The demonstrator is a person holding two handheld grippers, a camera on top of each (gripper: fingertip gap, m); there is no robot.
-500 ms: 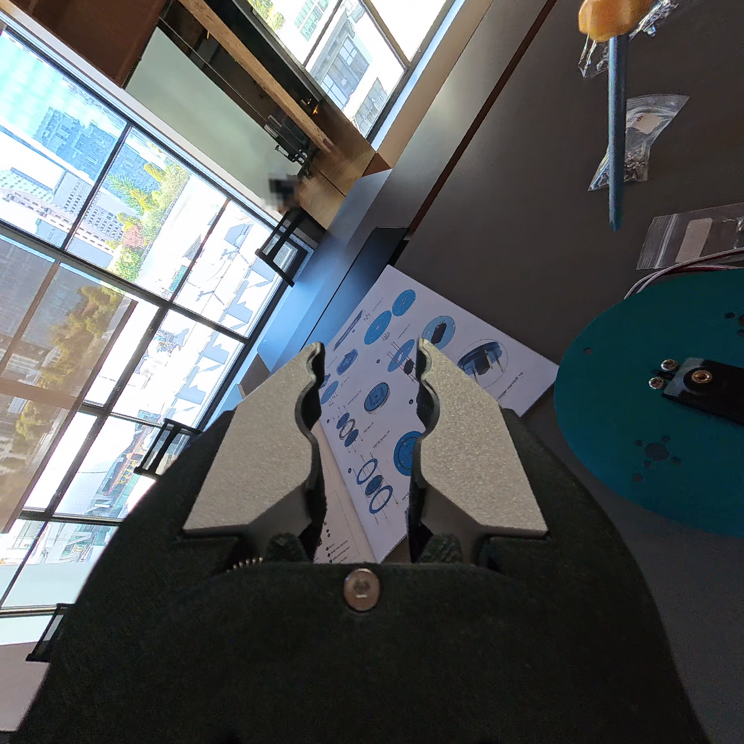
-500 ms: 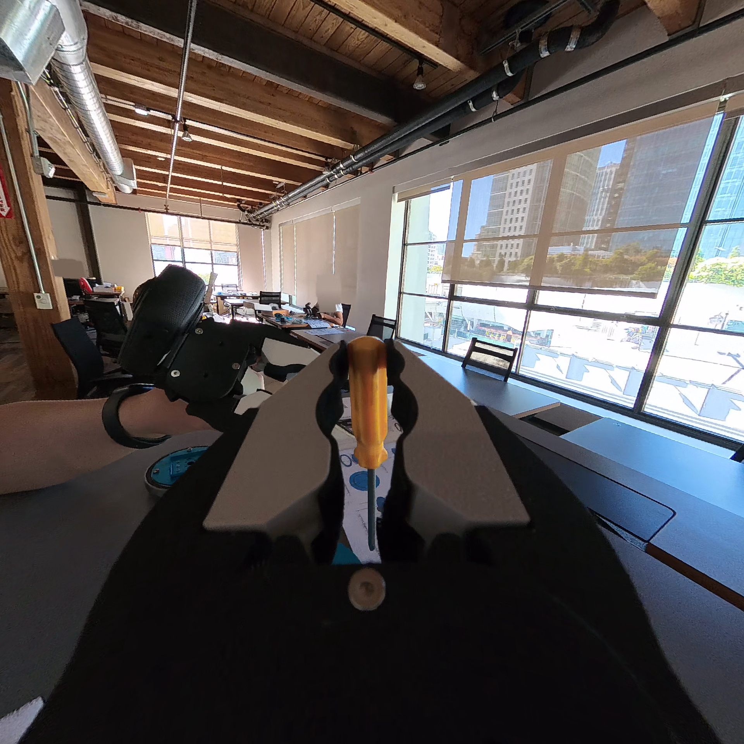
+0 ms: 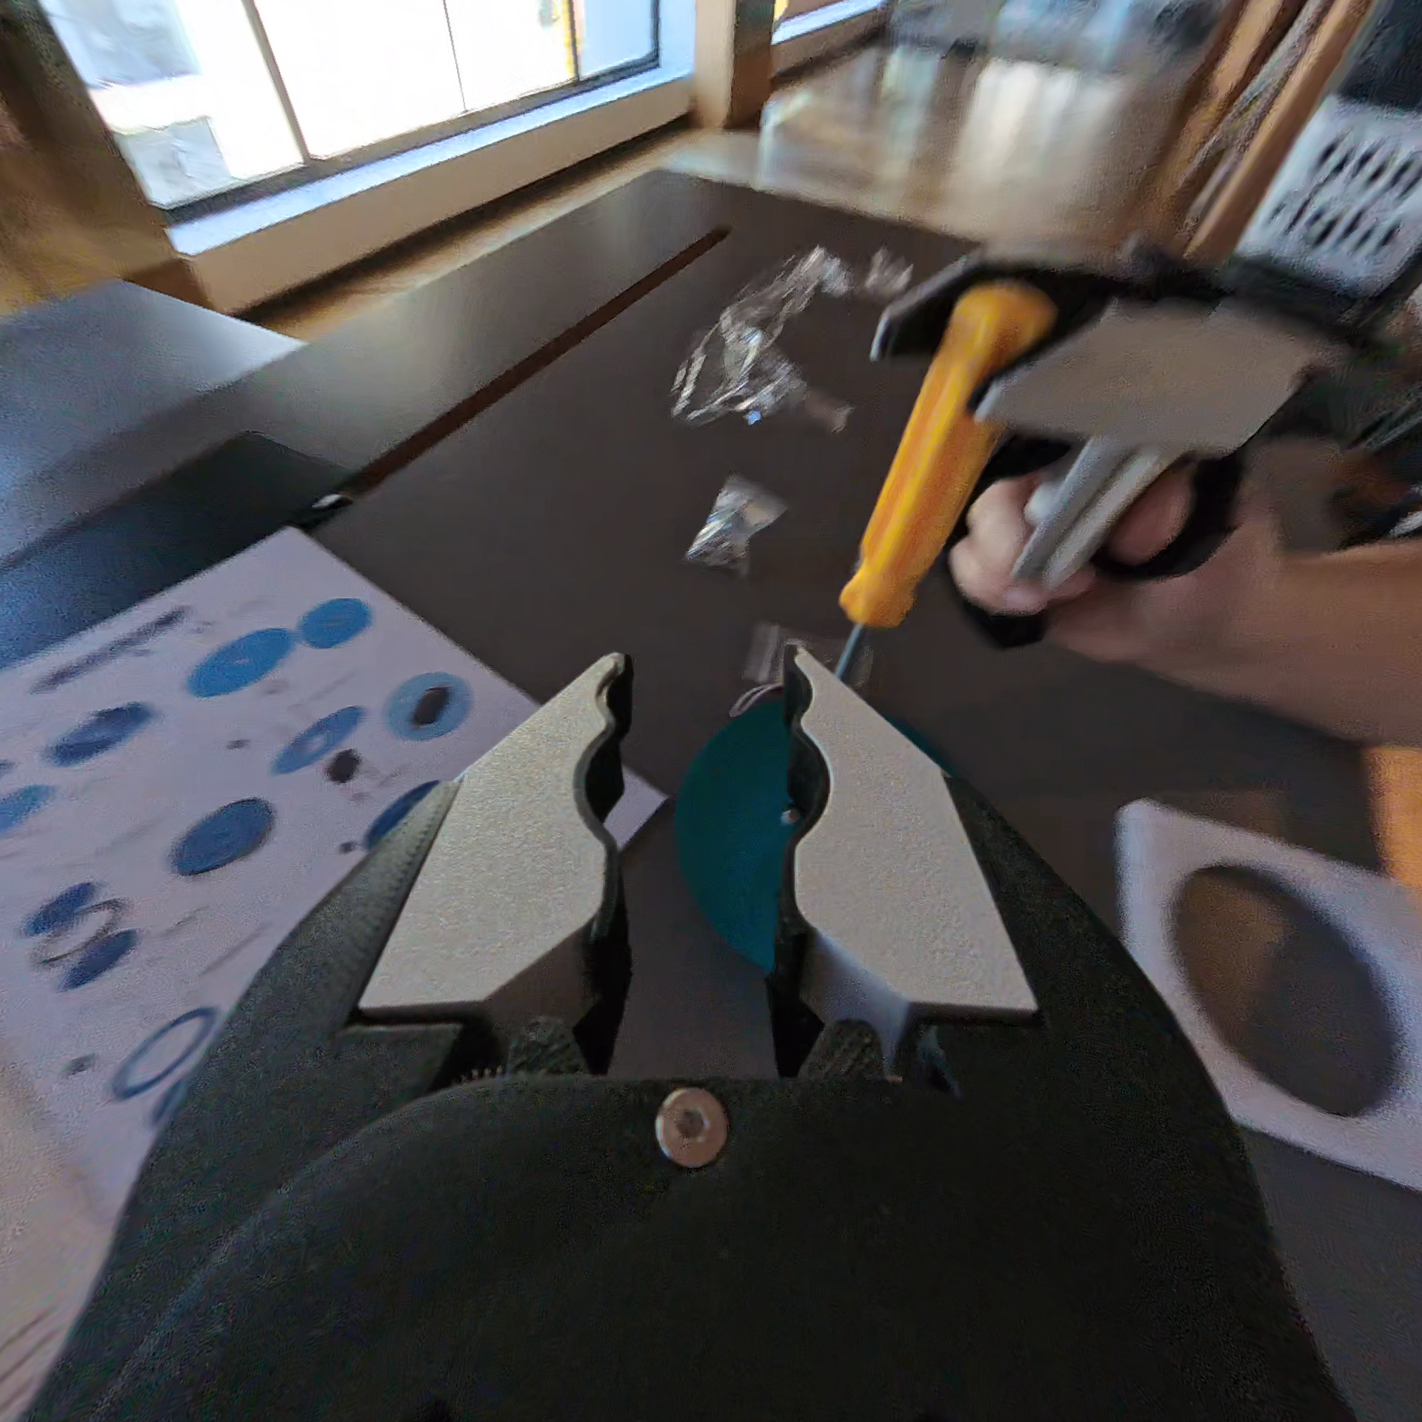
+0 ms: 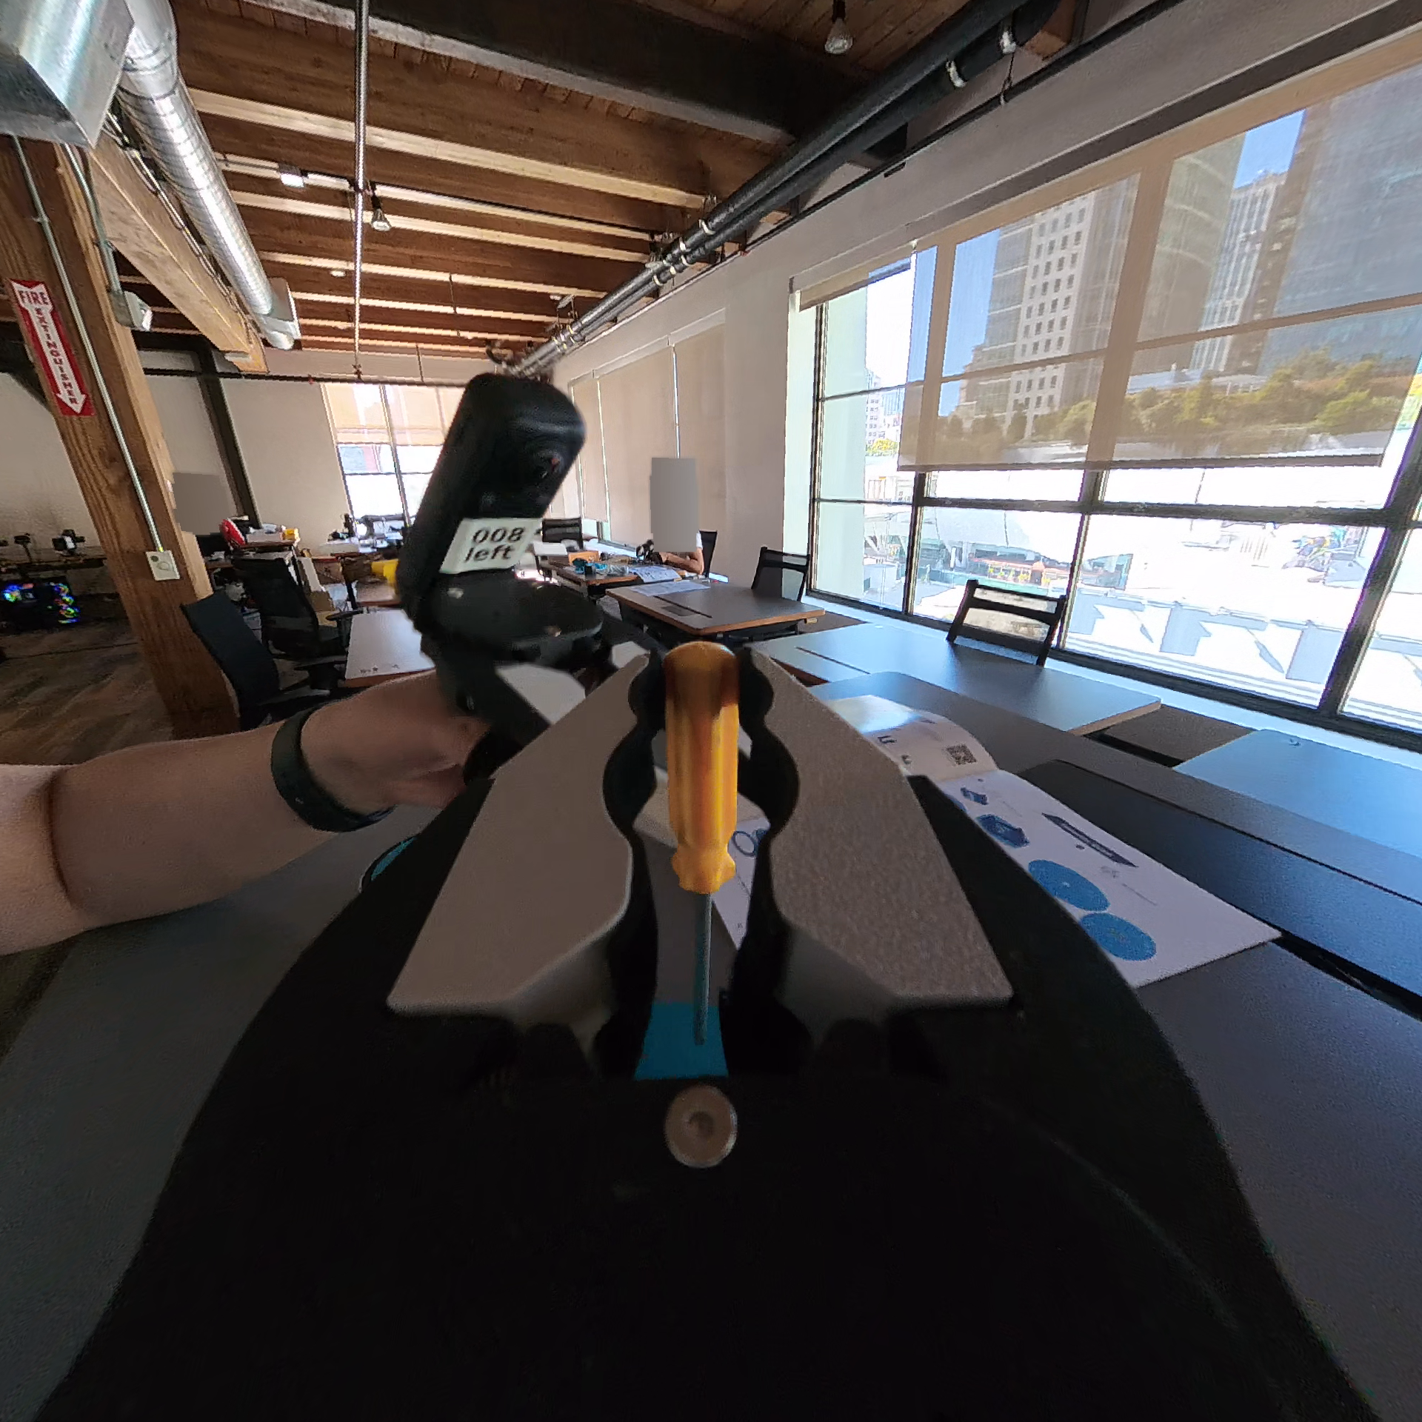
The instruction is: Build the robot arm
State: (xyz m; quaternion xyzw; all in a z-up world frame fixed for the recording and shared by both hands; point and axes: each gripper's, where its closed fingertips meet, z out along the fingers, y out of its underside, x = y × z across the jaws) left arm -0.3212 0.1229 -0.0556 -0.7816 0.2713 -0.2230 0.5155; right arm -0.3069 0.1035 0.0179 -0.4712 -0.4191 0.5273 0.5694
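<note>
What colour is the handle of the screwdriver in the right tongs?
Yellow-orange, above a thin dark shaft; the screwdriver shows best in the right wrist view, clamped in the right tongs.

Your left wrist view looks down and forward along its own claw [image 3: 704, 677], close above the dark tabletop [image 3: 539, 431]. It takes in the printed sheet [image 3: 192, 769] at left, the teal disc [image 3: 731, 831] just ahead and the right claw [image 3: 993, 346] at upper right; the background is motion-blurred. Your right wrist view sits low by the tabletop [image 4: 1270, 1077] and faces nearly level across the room toward the windows [image 4: 1154, 462]. Its own claw [image 4: 700, 662] fills the foreground. Both views share the yellow-handled screwdriver [image 4: 700, 769], the printed sheet [image 4: 1077, 885] and the teal disc [image 4: 681, 1031]. Each view also catches the other claw: the left claw [image 4: 554, 692] shows at left-centre.
</note>
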